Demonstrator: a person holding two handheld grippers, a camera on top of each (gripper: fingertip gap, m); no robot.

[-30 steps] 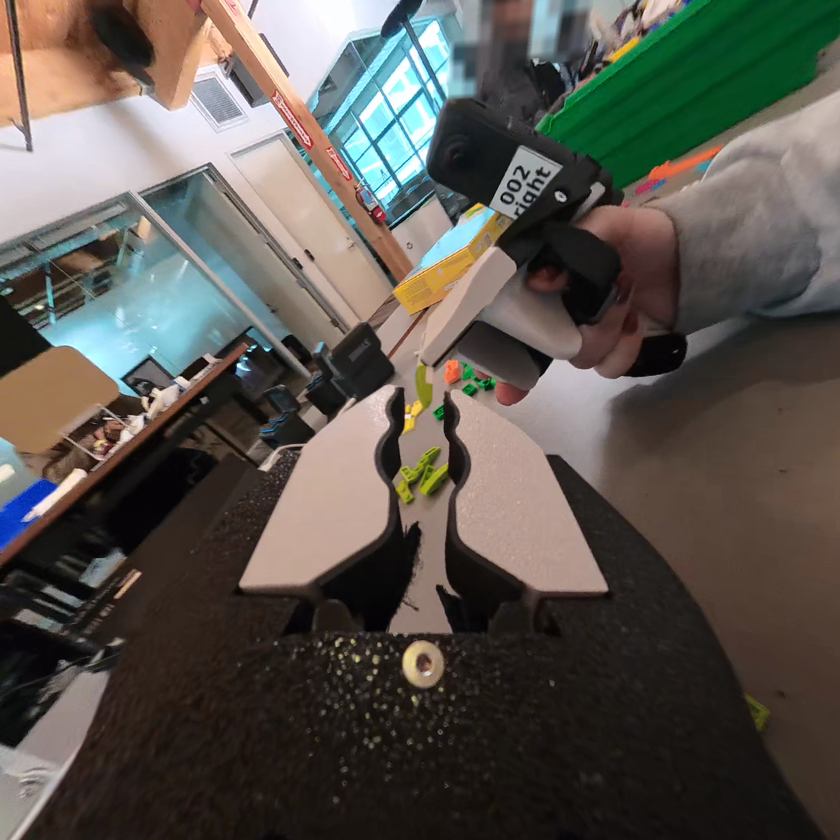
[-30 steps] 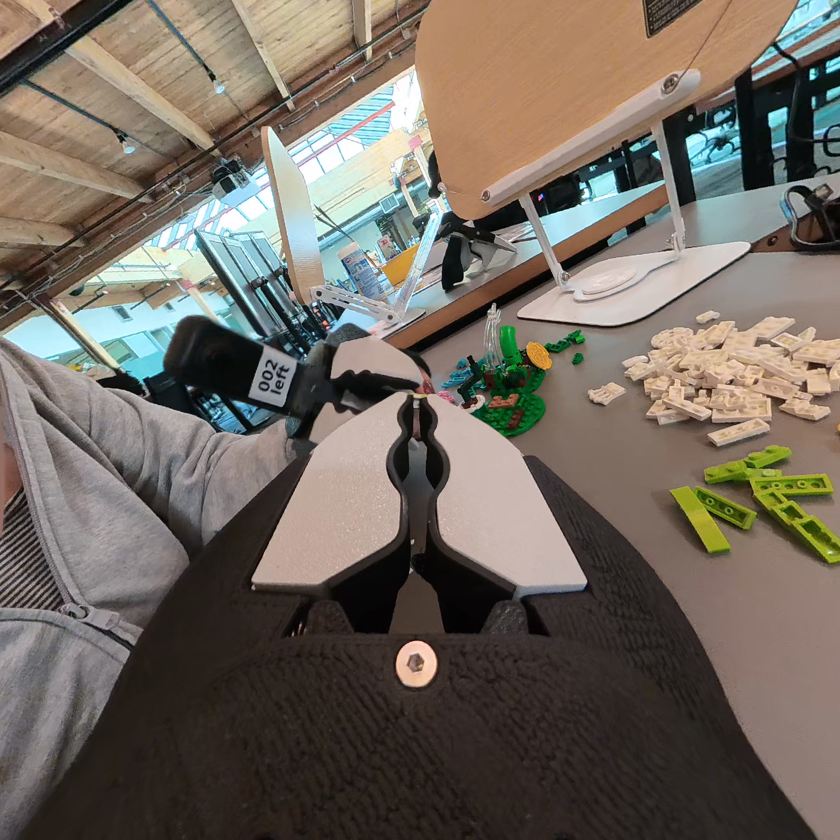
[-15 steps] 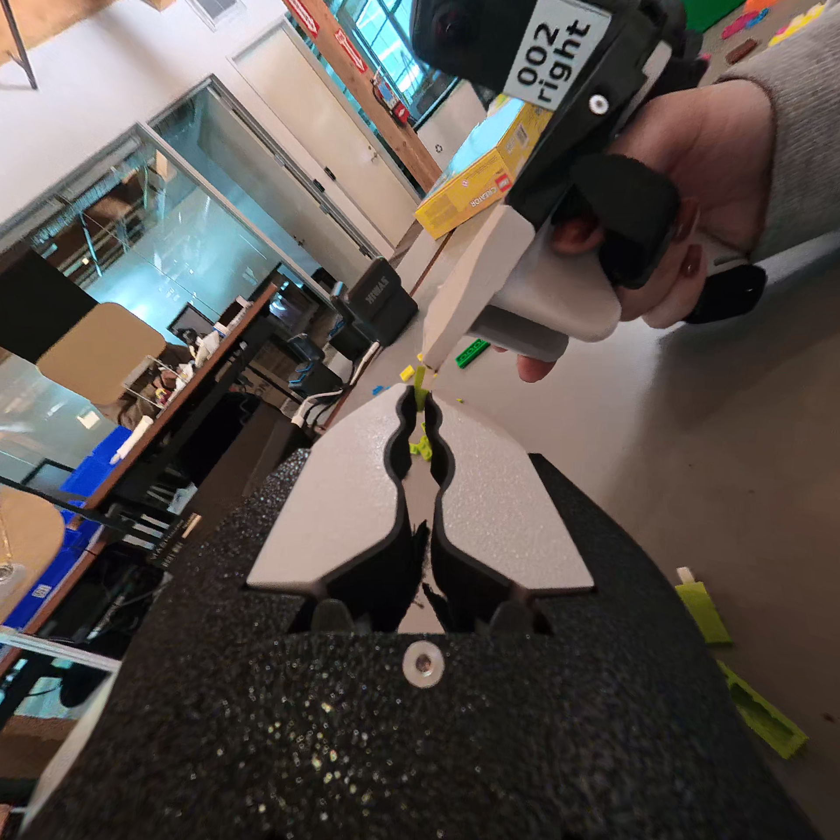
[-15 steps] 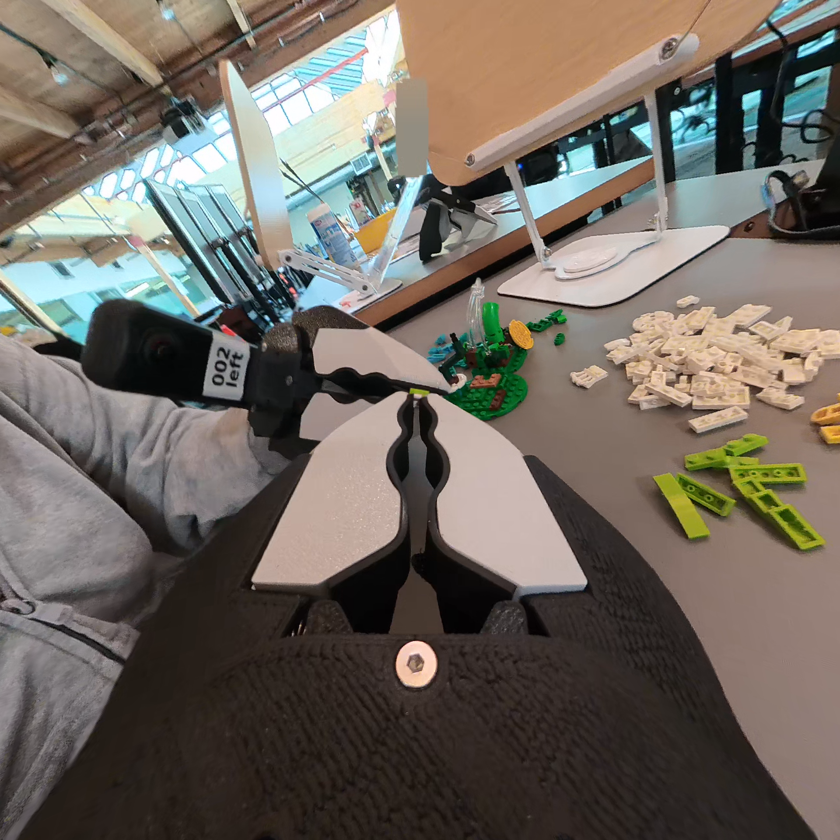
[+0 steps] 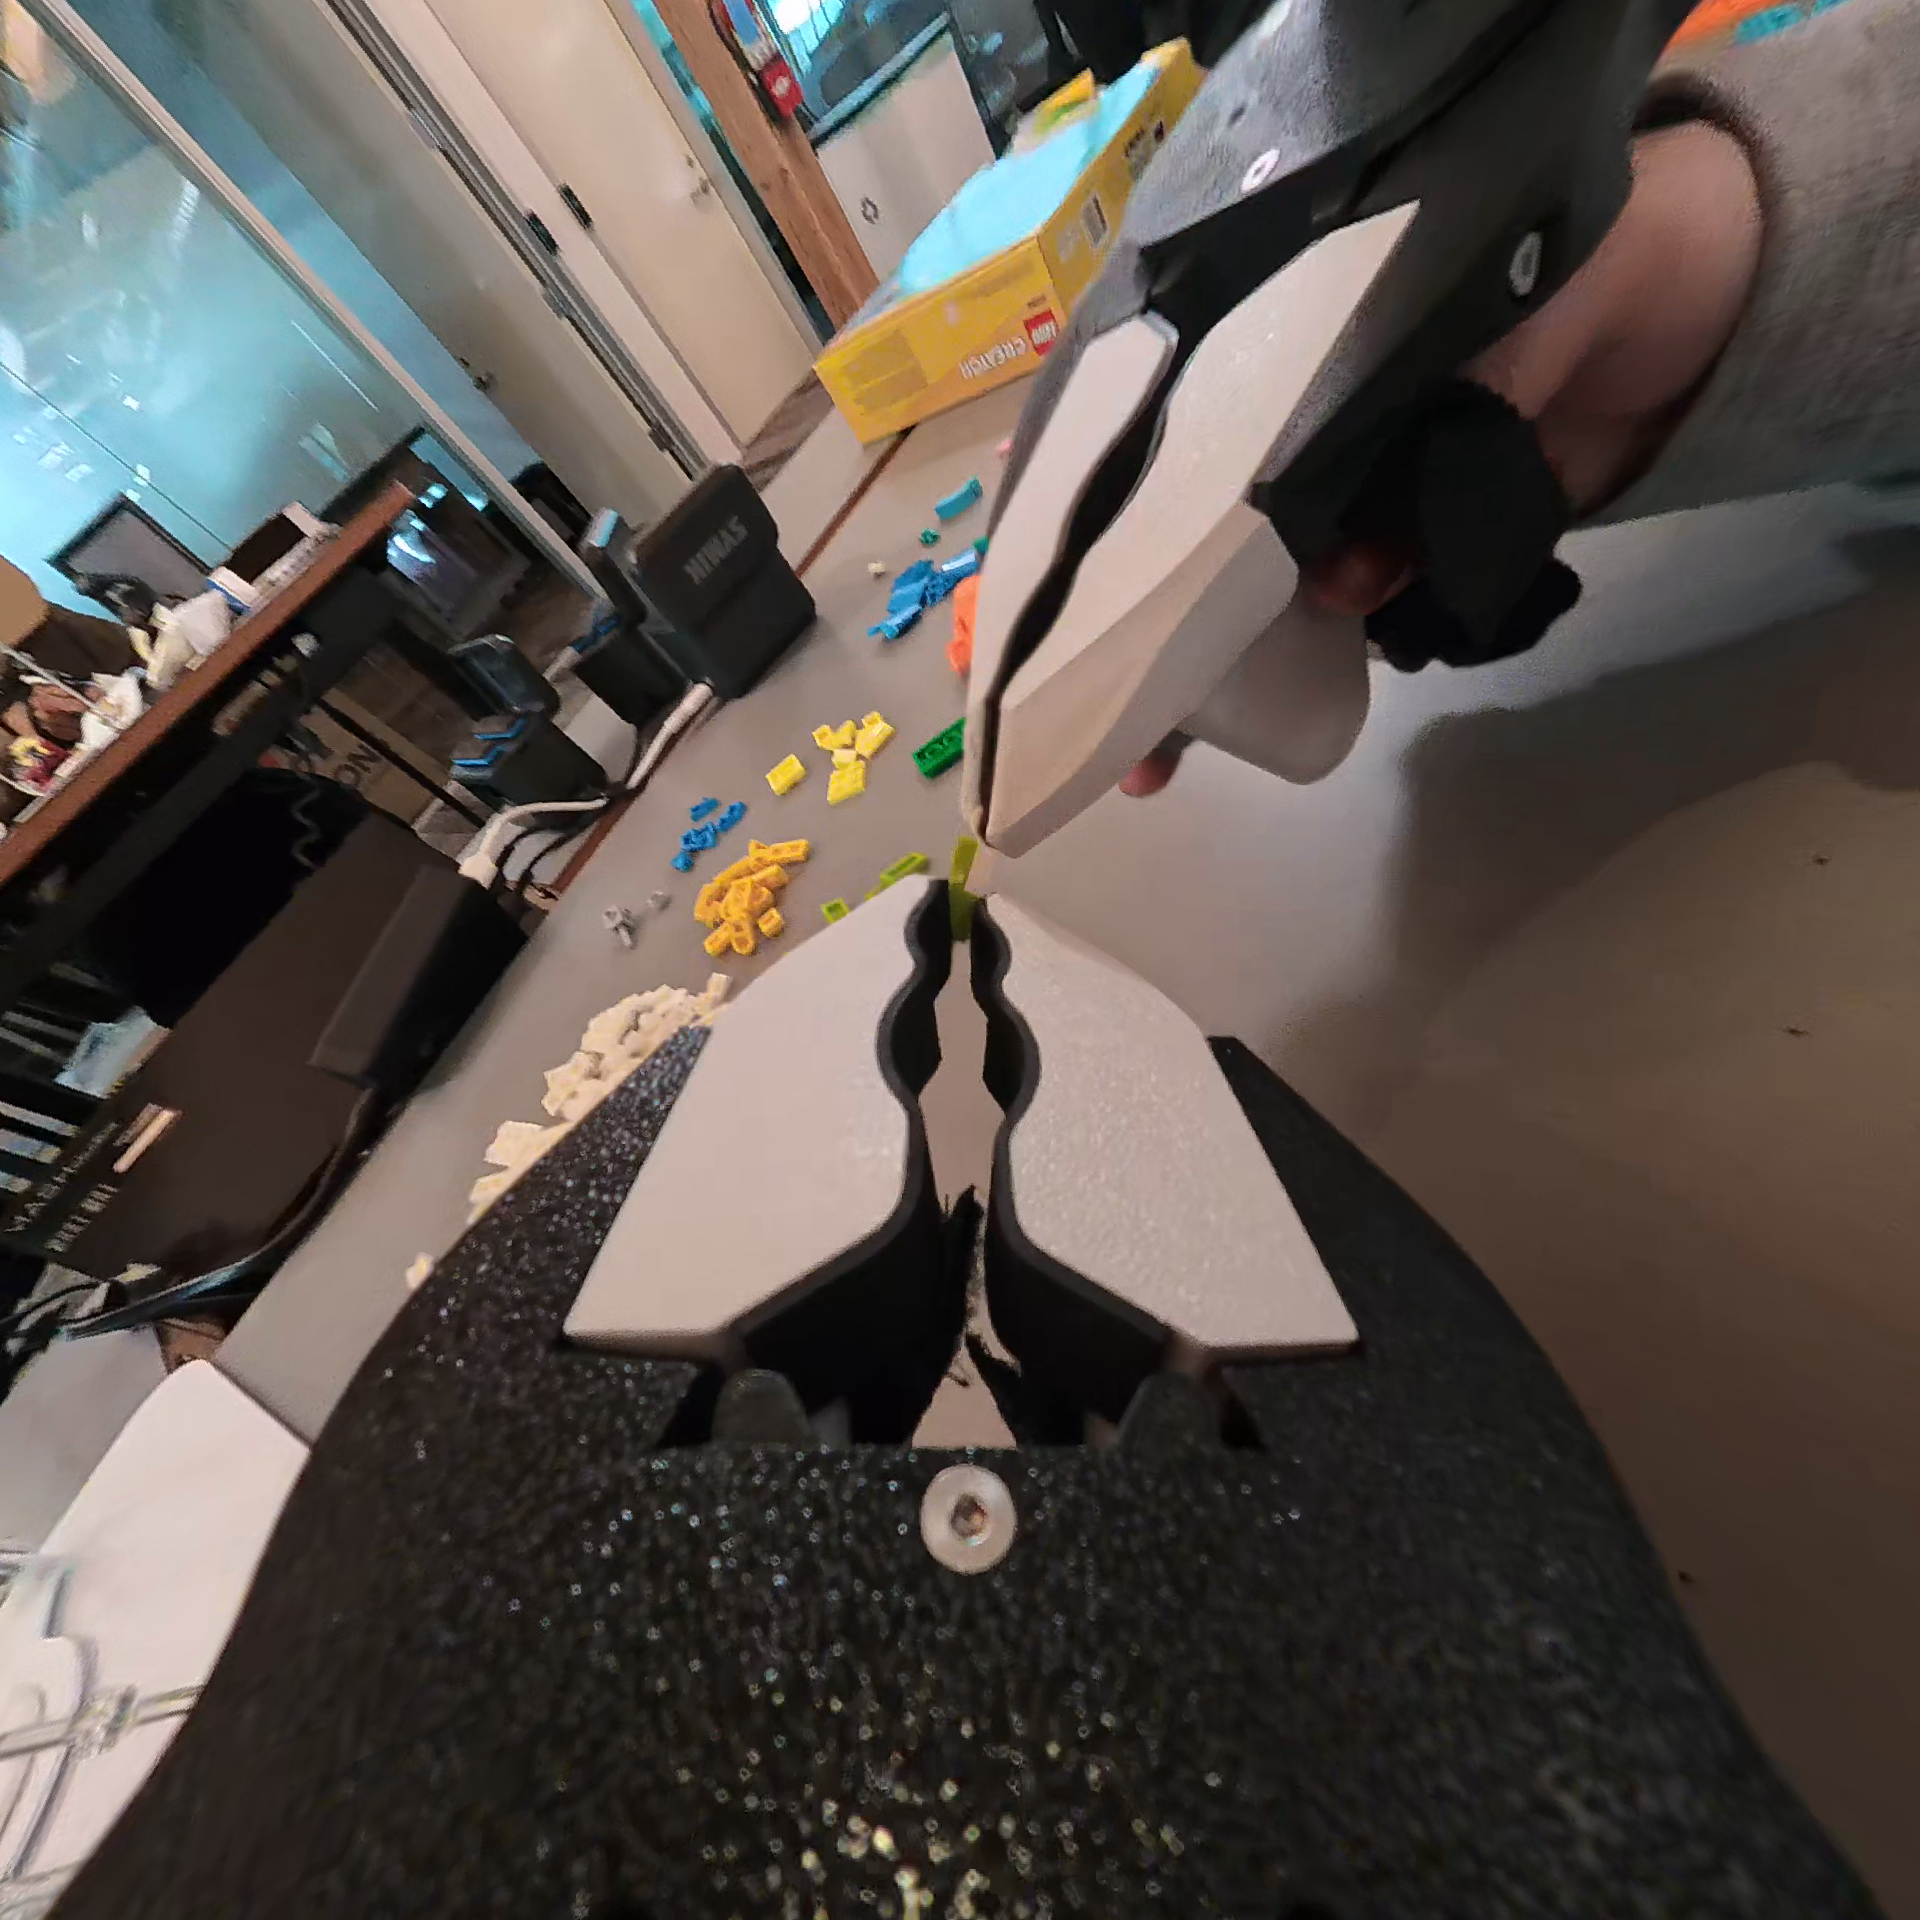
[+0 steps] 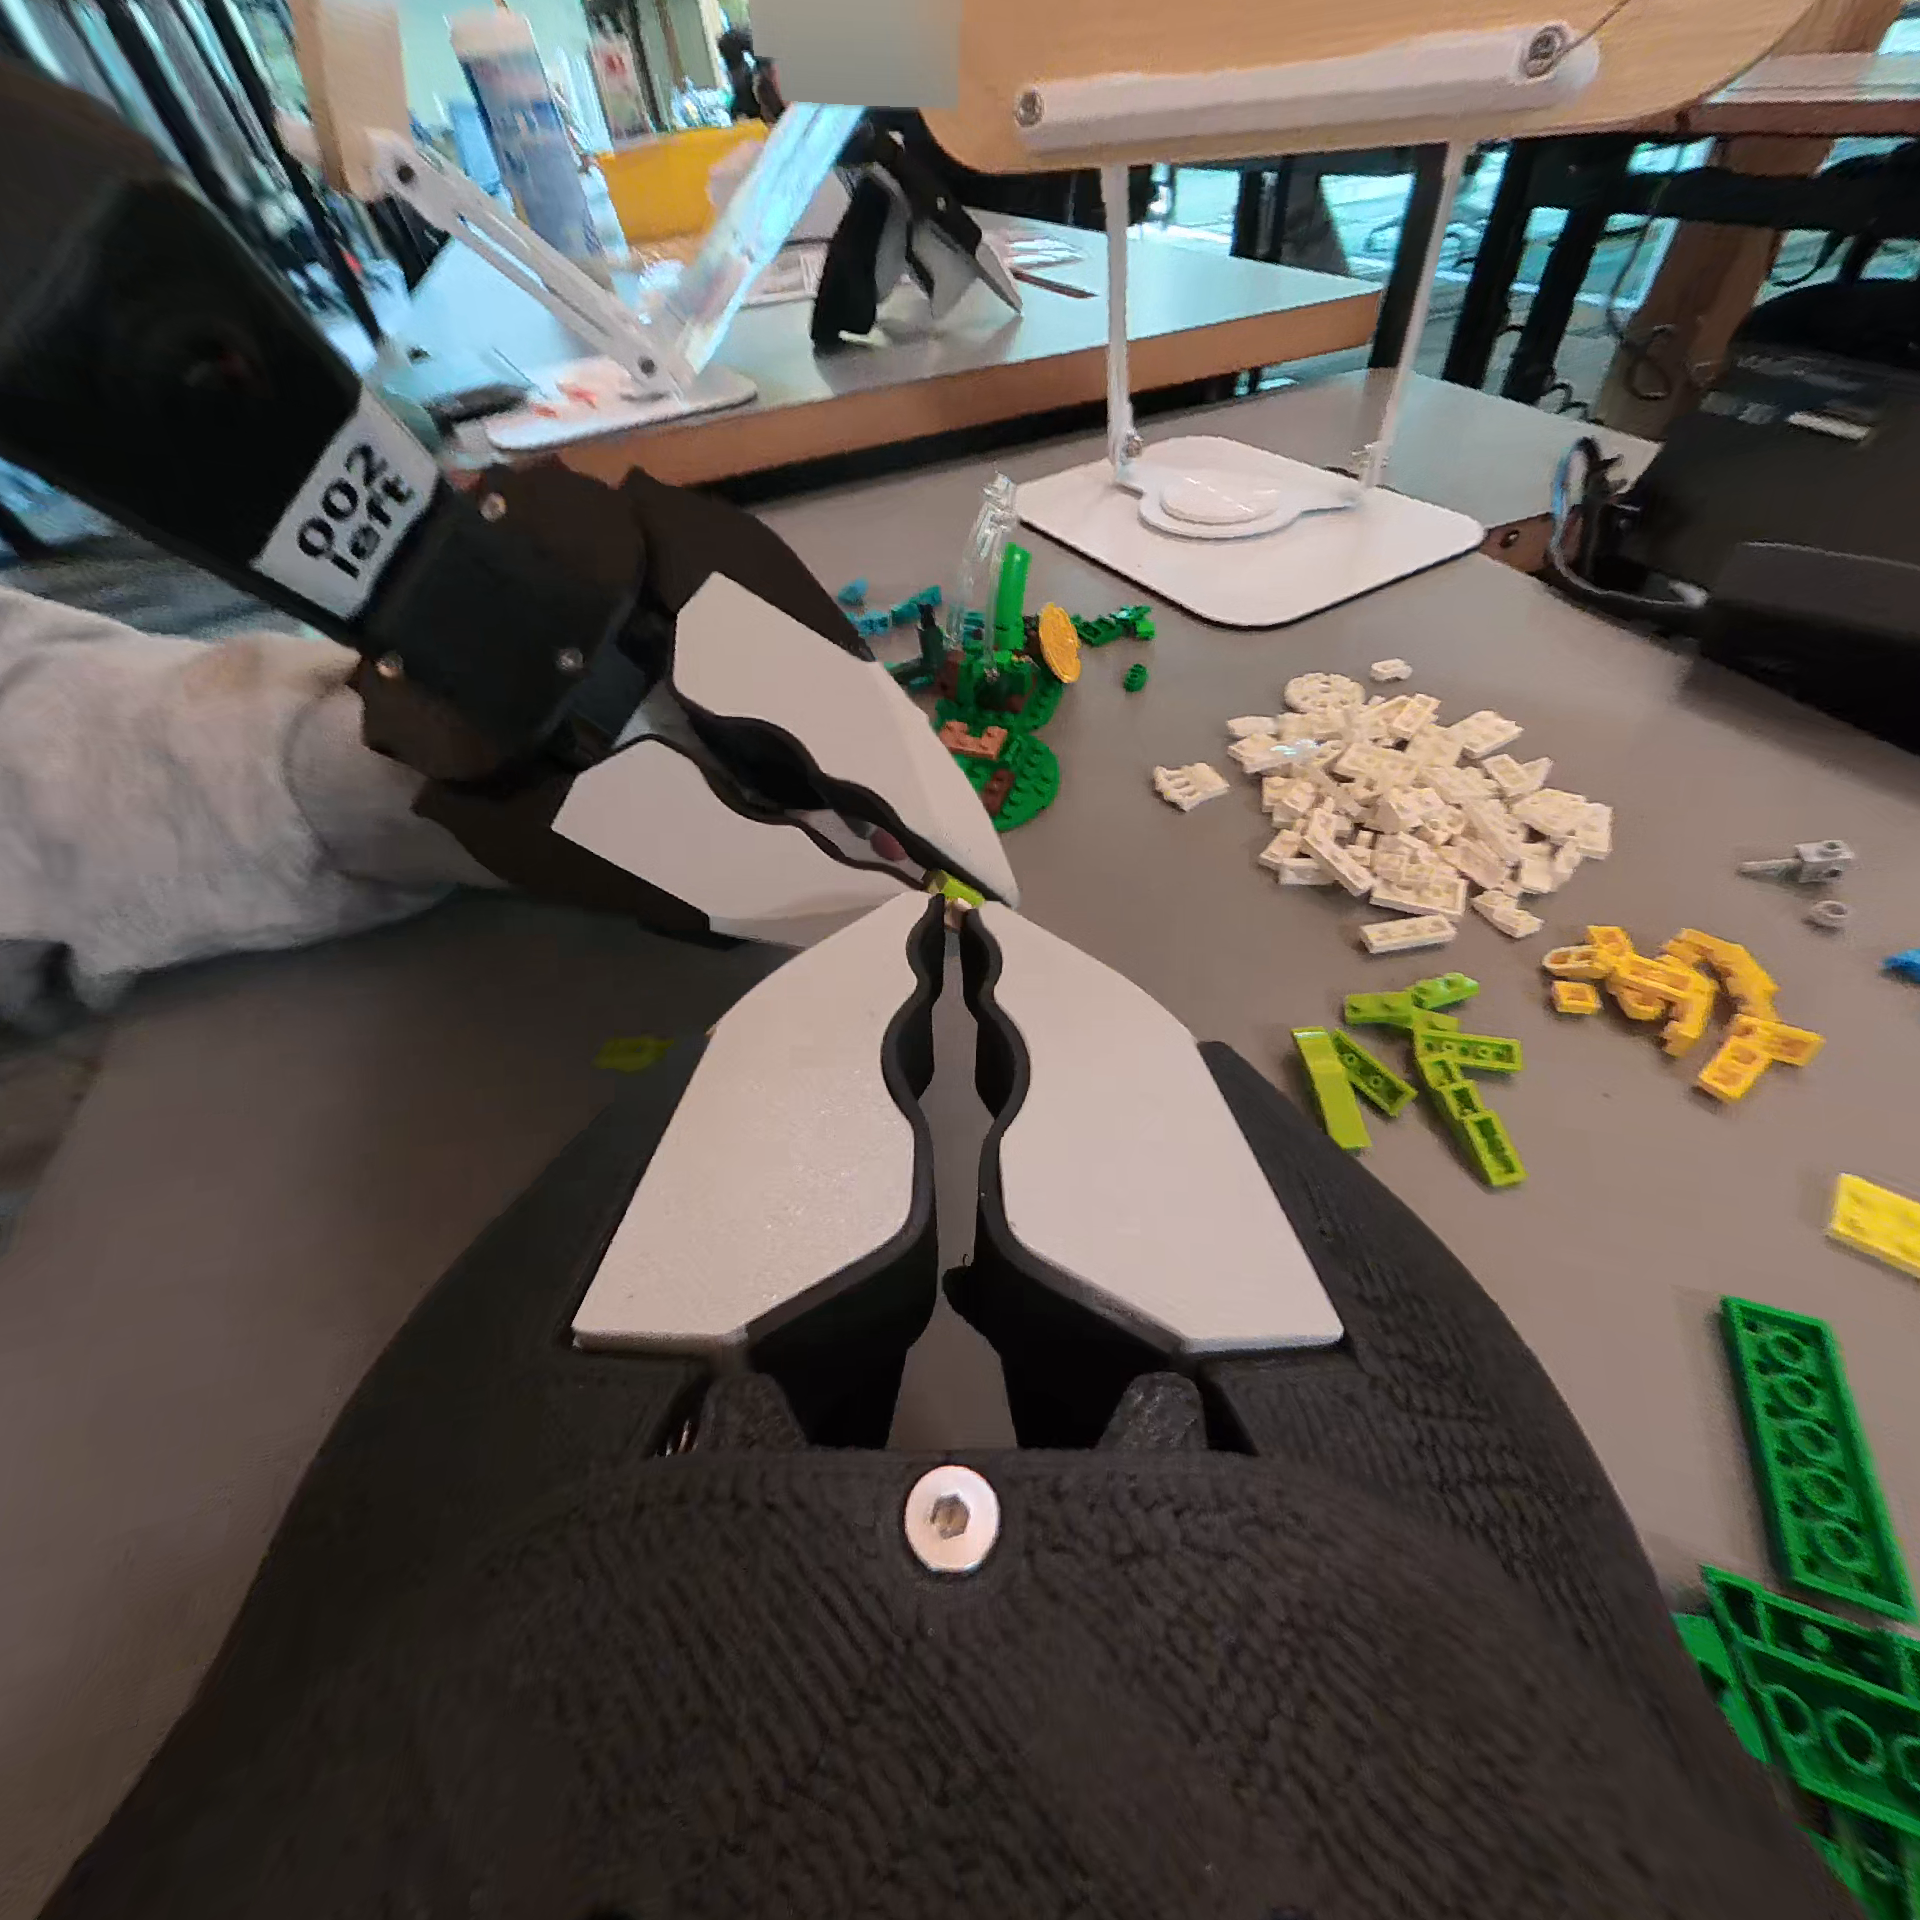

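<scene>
Both pairs of jaws stand narrow and meet tip to tip above the surface [image 6: 1195, 914]: our left gripper [image 5: 958, 914] pinches a lime green brick piece [image 5: 962, 902] upright at its tips, and our right gripper [image 6: 956, 912] is closed on a small pale piece [image 6: 957, 910] touching that lime piece from above. Whether the two pieces are already joined, we cannot tell. Around us lie sorted heaps, white bricks [image 6: 1423, 800], yellow bricks [image 6: 1683, 997], lime plates [image 6: 1423, 1081], near a partly built green model [image 6: 997, 717]. Beyond stand a yellow box [image 5: 997, 312], a white stand [image 6: 1247, 530] and glass office walls
</scene>
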